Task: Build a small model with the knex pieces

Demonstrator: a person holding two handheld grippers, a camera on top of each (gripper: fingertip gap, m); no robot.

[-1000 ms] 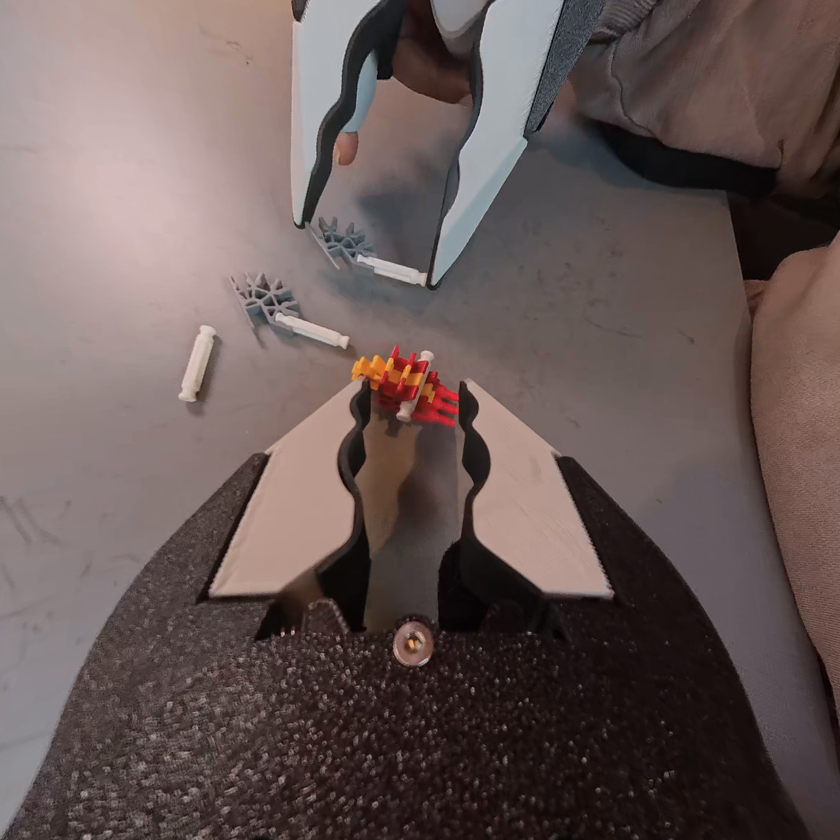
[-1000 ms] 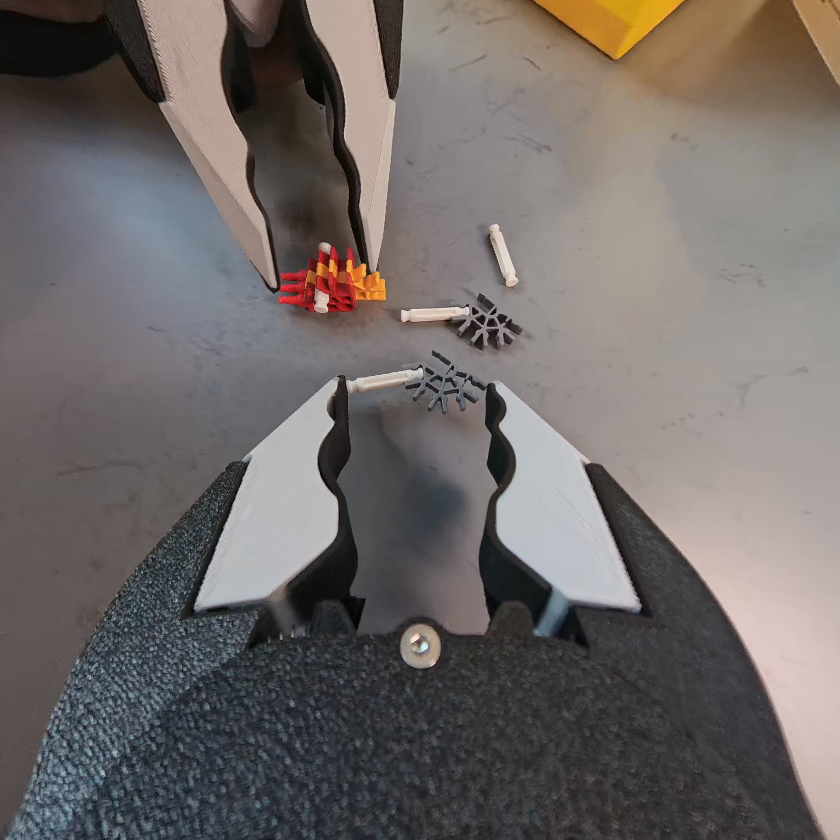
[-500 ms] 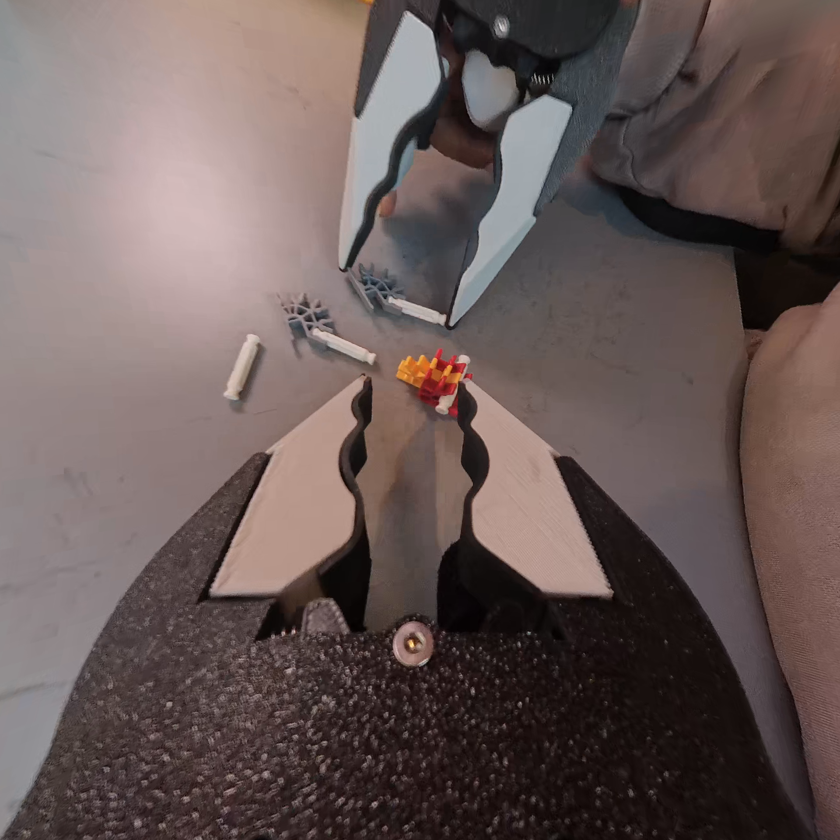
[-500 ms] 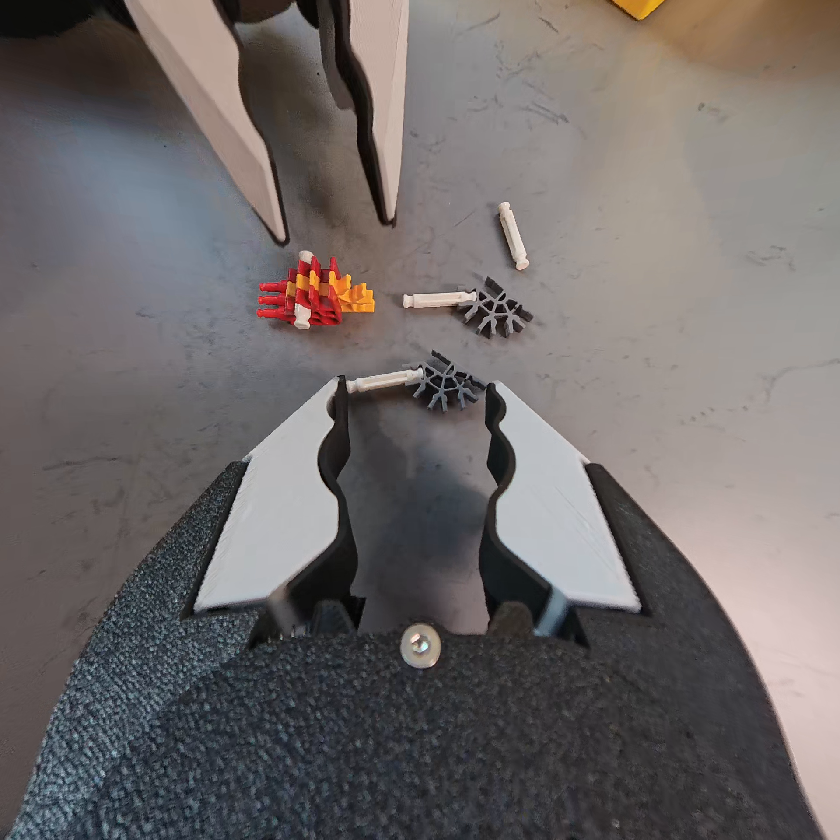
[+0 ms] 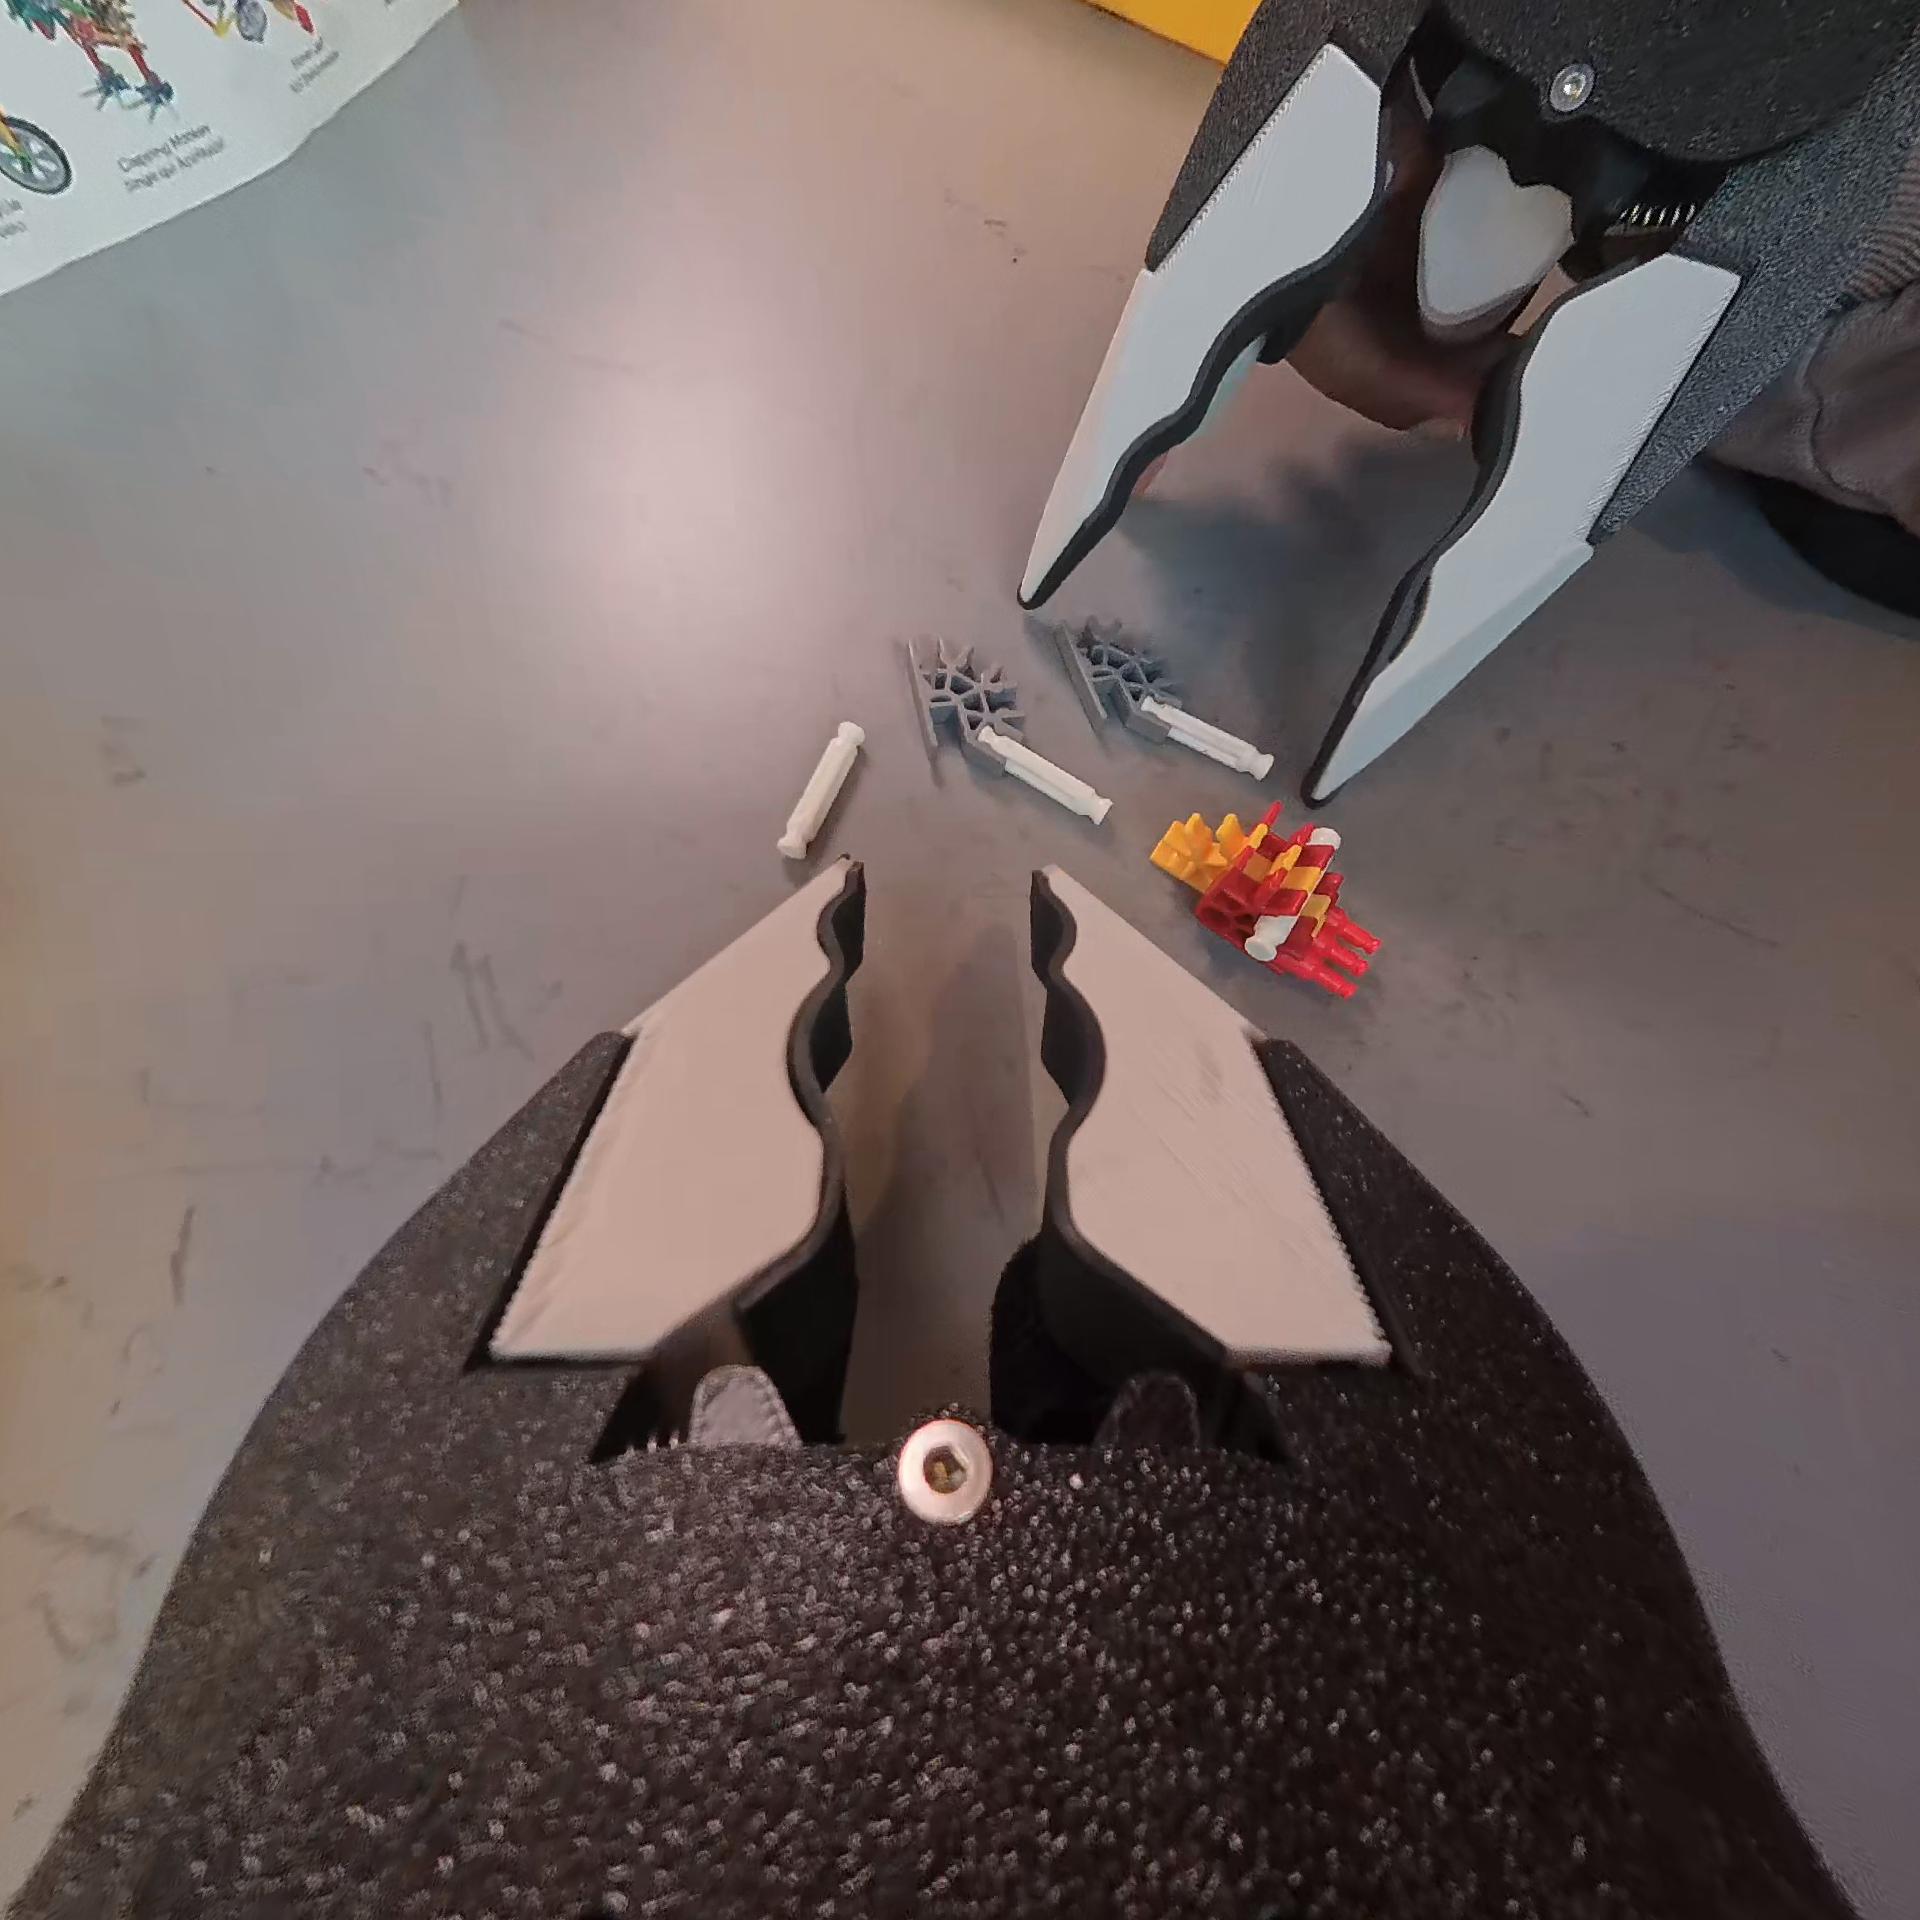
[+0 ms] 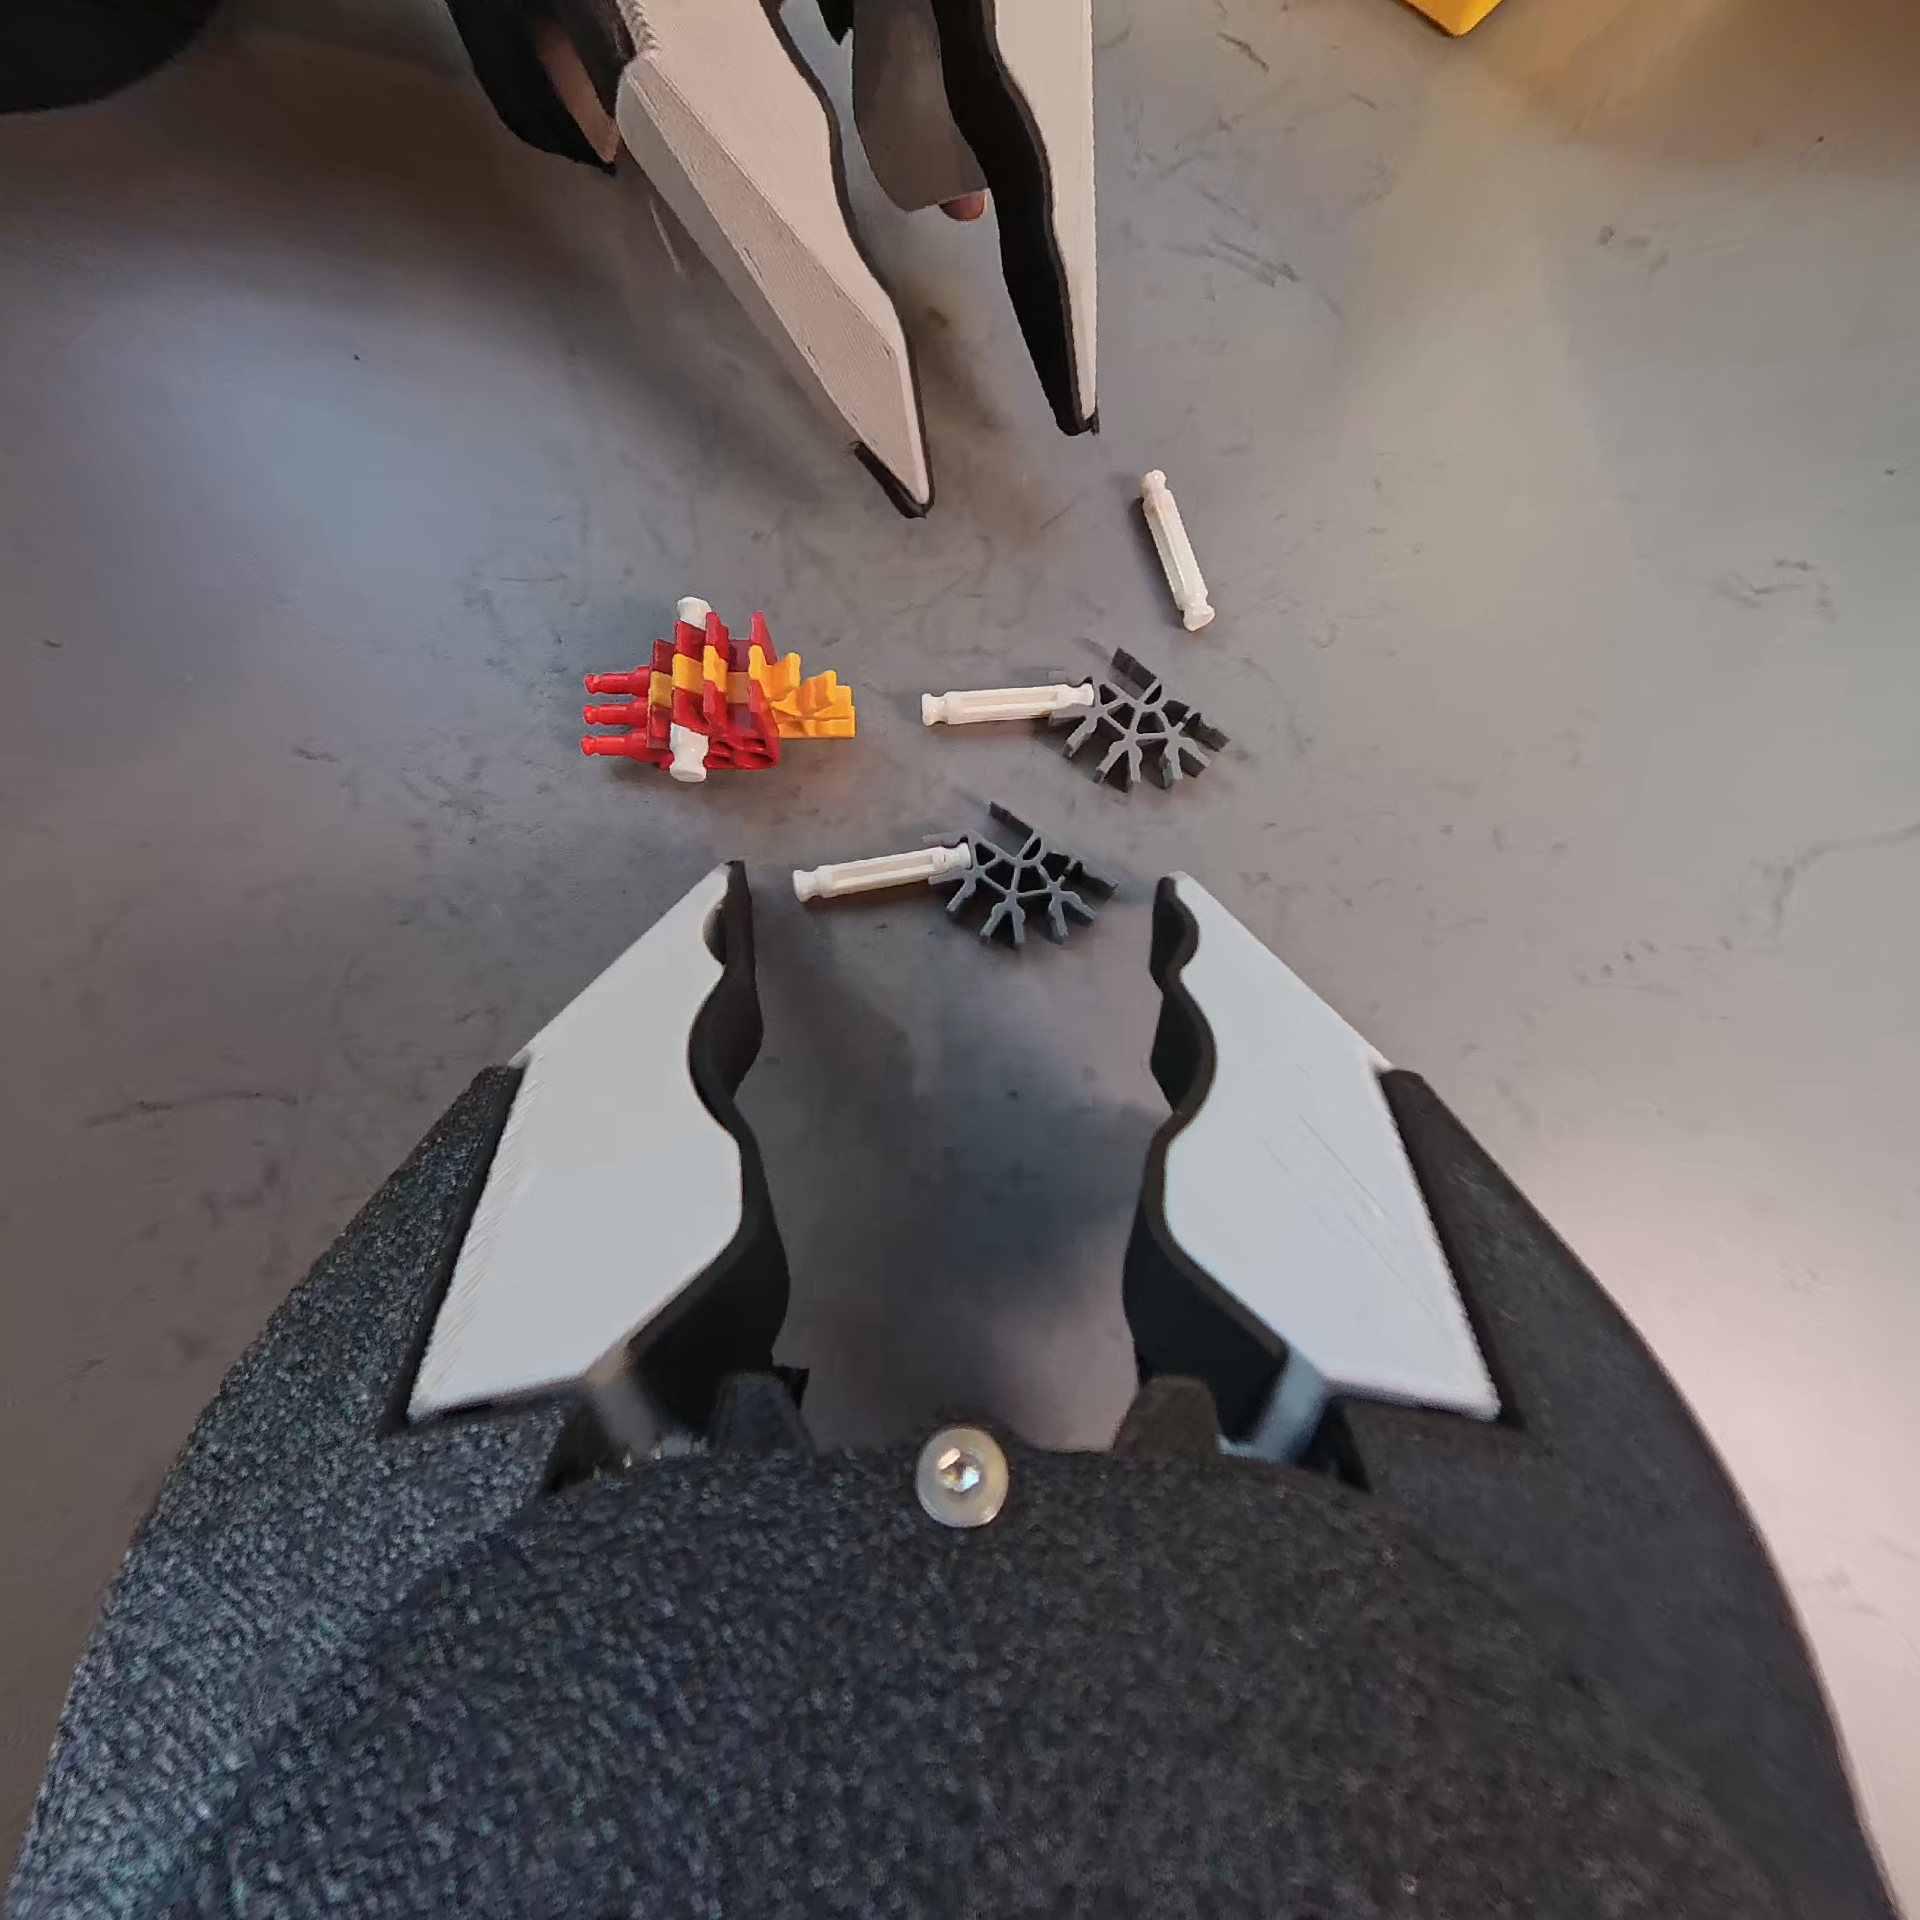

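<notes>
A red and yellow cluster of toy connectors (image 5: 1270, 899) with a white rod through it lies on the grey table; it also shows in the right wrist view (image 6: 717, 698). Two grey snowflake connectors, each with a white rod, lie close by: one (image 6: 1013, 878) just ahead of my right gripper (image 6: 945, 888), the other (image 6: 1127, 717) farther off. A loose white rod (image 6: 1176, 549) lies beyond them. My left gripper (image 5: 945, 873) is open and empty, above the table, left of the cluster and near the loose rod (image 5: 821, 774). My right gripper is open and empty.
A printed instruction sheet (image 5: 114, 125) lies at the far left of the table. A yellow box edge (image 6: 1444, 12) sits at the far side. A person's sleeve (image 5: 1860, 416) is at the right edge. The tips of one gripper are about 8 centimetres away from the tips of the other. Between my left fingertips and the loose rod (image 5: 821, 774) there is roughly 4 centimetres. The right camera catches it too, in the right wrist view (image 6: 1173, 561).
My left gripper has pulled back from the red and yellow cluster, left it on the table, and swung left. My right gripper has stayed by the nearer grey connector.
</notes>
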